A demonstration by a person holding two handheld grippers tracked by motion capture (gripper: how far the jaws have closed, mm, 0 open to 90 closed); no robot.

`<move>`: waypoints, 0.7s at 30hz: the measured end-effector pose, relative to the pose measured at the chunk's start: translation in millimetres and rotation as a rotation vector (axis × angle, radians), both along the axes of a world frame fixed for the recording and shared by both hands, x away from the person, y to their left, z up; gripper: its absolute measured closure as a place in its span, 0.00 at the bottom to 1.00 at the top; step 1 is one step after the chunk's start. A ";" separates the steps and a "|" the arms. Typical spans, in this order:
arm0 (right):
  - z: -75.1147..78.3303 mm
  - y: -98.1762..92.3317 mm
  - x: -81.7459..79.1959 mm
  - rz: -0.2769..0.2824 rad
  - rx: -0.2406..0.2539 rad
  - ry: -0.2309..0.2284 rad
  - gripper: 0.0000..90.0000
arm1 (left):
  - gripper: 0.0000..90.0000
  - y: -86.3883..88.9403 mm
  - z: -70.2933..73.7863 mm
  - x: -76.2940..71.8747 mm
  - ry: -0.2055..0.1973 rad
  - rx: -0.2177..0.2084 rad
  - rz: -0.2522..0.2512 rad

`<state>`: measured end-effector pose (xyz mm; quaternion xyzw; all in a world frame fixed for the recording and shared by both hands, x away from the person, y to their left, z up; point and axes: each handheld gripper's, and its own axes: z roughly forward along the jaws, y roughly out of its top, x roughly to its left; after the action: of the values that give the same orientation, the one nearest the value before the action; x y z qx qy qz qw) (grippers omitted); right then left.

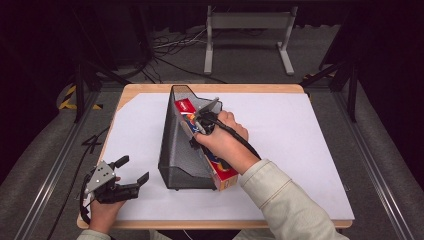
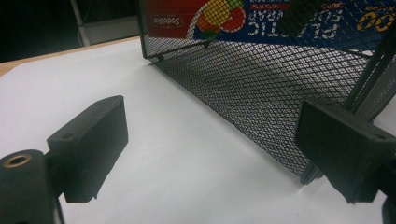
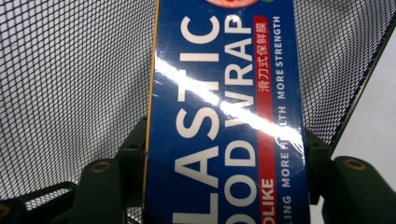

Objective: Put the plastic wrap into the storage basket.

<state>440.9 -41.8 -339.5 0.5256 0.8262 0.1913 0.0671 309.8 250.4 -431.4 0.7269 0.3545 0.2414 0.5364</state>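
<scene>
One long blue plastic-wrap box, white lettering.

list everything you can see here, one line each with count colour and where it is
plastic wrap box: 1, blue with red end and white lettering, lying slanted inside the mesh holder, one end sticking out at the near side
mesh holder: 1, black wire, middle of the table
white sheet: 1, white, covering most of the tabletop
table: 1, light wood, edge showing round the sheet
metal stand: 1, grey, on the floor beyond the table
cables: several, black and white, on the floor beyond the table
left gripper: 1, black, near left corner, jaws open, nothing between them
right gripper: 1, black, in the holder, jaws closed on the box
</scene>
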 end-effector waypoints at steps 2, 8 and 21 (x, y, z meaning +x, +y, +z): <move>-0.8 -0.2 2.5 0.003 -0.003 0.006 0.44 | 0.12 0.2 0.0 0.2 -0.004 0.002 -0.001; -0.7 0.1 4.6 0.020 -0.016 0.007 0.43 | 0.12 -0.1 -0.1 0.2 0.000 0.002 -0.003; -8.5 -1.1 9.1 0.045 -0.039 0.064 0.42 | 0.12 -0.1 0.1 0.1 0.001 0.002 -0.003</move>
<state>450.0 -42.9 -348.0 0.5114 0.8431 0.1598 0.0465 309.9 250.3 -431.4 0.7280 0.3537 0.2405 0.5358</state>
